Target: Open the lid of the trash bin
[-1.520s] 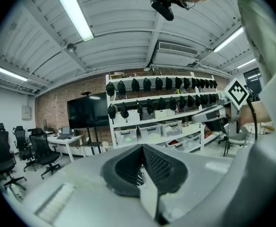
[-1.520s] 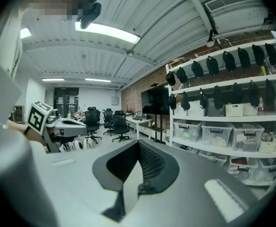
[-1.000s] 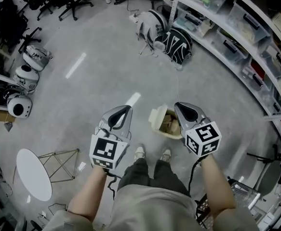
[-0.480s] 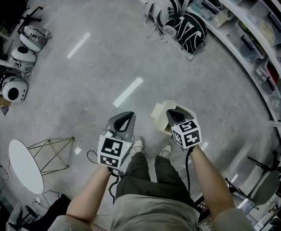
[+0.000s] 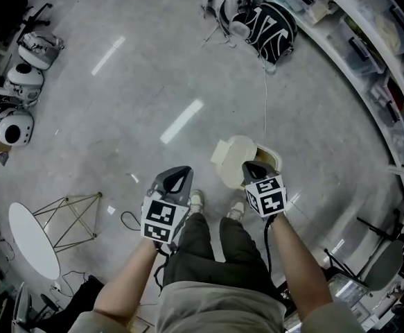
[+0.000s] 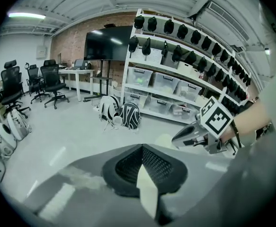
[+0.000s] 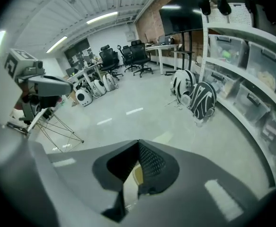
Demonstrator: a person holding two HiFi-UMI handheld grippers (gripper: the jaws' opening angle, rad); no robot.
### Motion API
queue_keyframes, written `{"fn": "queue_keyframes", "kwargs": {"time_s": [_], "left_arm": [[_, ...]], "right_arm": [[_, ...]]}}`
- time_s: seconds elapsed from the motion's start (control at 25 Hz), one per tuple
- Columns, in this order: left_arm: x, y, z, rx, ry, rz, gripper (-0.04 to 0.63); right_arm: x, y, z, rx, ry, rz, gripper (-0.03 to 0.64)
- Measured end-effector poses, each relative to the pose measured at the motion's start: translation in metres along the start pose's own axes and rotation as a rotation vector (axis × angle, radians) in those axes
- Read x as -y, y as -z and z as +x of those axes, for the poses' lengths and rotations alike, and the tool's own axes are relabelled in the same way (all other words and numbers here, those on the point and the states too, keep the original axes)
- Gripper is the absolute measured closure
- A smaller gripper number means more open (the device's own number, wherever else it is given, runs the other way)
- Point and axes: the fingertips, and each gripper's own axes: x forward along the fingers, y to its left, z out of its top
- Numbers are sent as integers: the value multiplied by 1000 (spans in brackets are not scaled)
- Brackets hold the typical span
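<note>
The cream trash bin [image 5: 269, 155] stands on the grey floor just ahead of the person's feet. Its lid [image 5: 231, 159] is swung up and over to the left, and the rim of the opening shows on the right. My right gripper [image 5: 247, 166] hangs over the near edge of the bin with its jaws shut on nothing. My left gripper [image 5: 185, 170] is to the left of the bin, apart from it, jaws also shut and empty. In the left gripper view the right gripper [image 6: 176, 140] sits beside the lid [image 6: 165, 138]. The right gripper view shows the left gripper [image 7: 69, 87] at the far left.
Black and white bags [image 5: 257, 16] lie on the floor farther ahead. Curved shelving with clear storage boxes [image 5: 371, 54] lines the right side. A white oval table top [image 5: 32, 241] and a wire frame [image 5: 73, 217] are at the left, white helmets [image 5: 13, 125] beyond them. A chair base [image 5: 368, 262] stands at the right.
Both grippers have drawn in closer to the feet. The right gripper now covers the bin's opening, whose inside showed a second ago. The lid stays raised.
</note>
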Motion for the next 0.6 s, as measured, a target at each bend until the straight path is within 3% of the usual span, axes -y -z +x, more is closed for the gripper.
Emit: {"fn": "queue_keyframes", "kwargs": {"time_s": [0.24,0.6], "left_arm": [[34,6,26,-33,72,51,594],[81,35,97,-95,167,130,594]], "right_arm": [[55,75,-18,-87,137,120,614],[118,174,17,-175,191,207,614]]}}
